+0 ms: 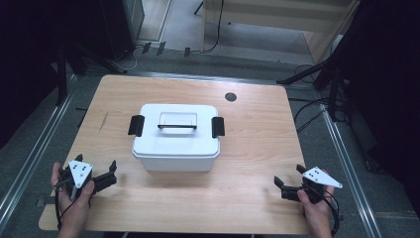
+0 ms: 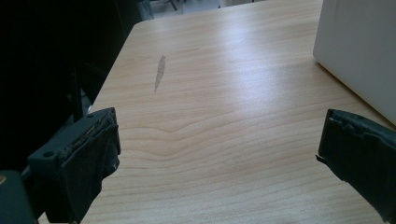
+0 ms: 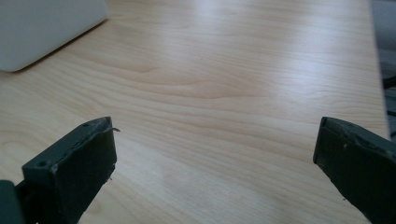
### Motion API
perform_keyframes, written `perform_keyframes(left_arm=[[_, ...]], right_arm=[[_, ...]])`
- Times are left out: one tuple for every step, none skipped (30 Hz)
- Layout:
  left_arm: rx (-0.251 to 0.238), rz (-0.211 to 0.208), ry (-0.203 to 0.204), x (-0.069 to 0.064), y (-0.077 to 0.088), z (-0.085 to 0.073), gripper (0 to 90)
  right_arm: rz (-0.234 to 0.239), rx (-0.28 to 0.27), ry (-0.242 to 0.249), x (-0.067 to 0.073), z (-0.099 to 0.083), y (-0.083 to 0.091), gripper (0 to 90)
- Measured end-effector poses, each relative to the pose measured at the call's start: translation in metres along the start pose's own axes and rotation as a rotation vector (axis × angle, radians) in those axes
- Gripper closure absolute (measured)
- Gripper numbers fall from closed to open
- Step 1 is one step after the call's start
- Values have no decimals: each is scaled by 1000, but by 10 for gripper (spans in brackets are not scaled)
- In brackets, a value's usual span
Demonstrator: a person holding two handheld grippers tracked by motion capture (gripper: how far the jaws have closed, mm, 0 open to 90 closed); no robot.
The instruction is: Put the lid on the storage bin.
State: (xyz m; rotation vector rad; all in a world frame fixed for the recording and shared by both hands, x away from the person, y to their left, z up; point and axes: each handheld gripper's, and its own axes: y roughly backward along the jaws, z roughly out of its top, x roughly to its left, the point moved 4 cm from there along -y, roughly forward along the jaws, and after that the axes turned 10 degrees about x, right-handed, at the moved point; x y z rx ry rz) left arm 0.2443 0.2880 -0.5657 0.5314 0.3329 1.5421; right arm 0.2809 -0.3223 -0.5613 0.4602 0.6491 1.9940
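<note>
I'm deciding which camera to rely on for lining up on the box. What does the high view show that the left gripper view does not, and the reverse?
High view alone: the white box's closed lid with its black handle and two black side clasps, the right gripper, both hands, and the round dark spot near the table's far edge.

Left gripper view alone: a close look at the left gripper's padded jaws, set wide apart with nothing between them.

Both: the wooden table, the grey streak on it, and part of the box's white side.
</note>
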Motion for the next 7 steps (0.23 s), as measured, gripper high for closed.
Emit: perform_keyframes(left_arm=[[3, -1, 1, 0, 0, 0, 0], [0, 0, 2, 0, -1, 0, 0], [2, -2, 3, 0, -1, 0, 0], [2, -2, 3, 0, -1, 0, 0], [2, -2, -1, -1, -1, 1, 0], [2, -2, -1, -1, -1, 1, 0], [2, -2, -1, -1, -2, 1, 0]], right_arm=[[-22, -16, -2, 0, -1, 0, 0], [-33, -20, 1, 1, -1, 0, 0], [-33, -21, 5, 1, -1, -1, 0], [-33, -21, 5, 1, -1, -1, 0], [-41, -24, 5, 1, -1, -2, 0], [-41, -24, 5, 1, -1, -2, 0], [-32, -22, 1, 0, -1, -2, 0]])
